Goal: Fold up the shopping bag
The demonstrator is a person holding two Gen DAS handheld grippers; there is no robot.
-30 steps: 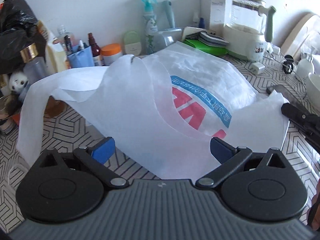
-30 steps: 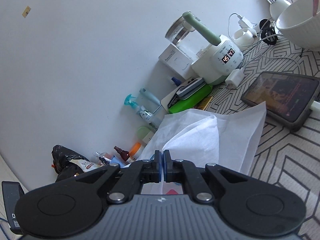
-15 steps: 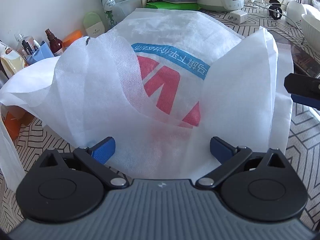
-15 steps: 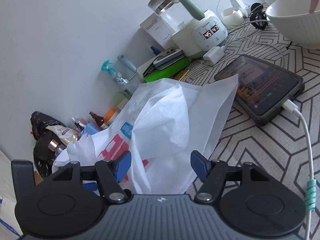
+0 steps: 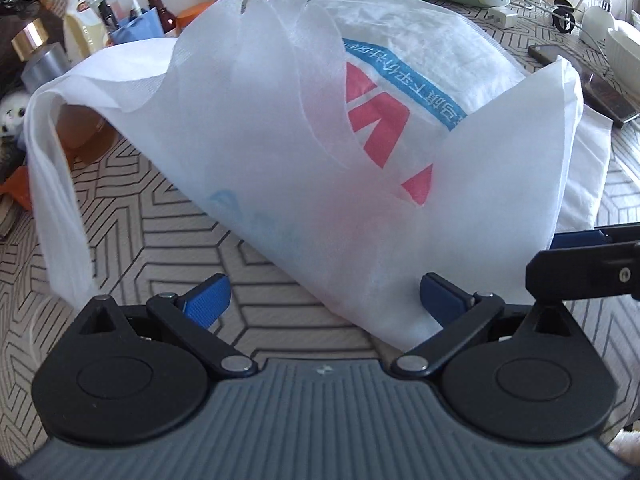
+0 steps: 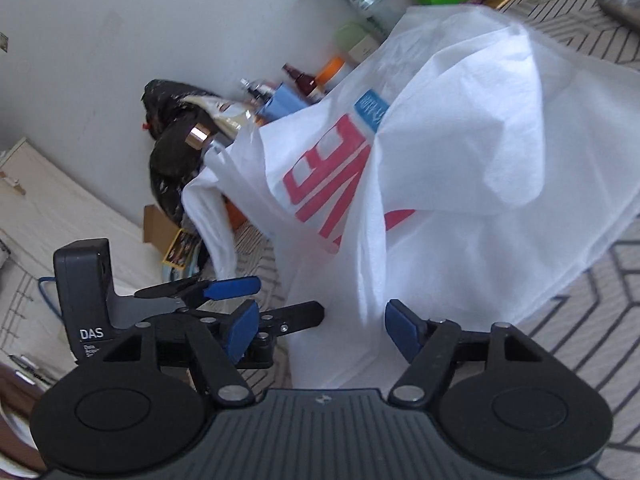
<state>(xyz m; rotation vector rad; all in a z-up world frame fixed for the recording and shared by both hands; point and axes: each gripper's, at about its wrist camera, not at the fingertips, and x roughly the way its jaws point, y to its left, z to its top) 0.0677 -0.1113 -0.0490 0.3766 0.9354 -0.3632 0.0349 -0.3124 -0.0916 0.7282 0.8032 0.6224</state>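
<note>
**Left wrist view: bag half-draped, fold not yet set**

Left wrist view shows the white shopping bag [image 5: 280, 152] heaped on the patterned counter [image 5: 132, 216], one flap thrown over its red-and-blue print but puffed up, uncreased. Flattening and further folds remain. The left hand-held gripper [image 5: 324, 300] stands wide, holding nothing; the right hand-held gripper [image 6: 320, 324] is likewise wide, bag fabric loose between its jaws. The bag looks empty.
</note>
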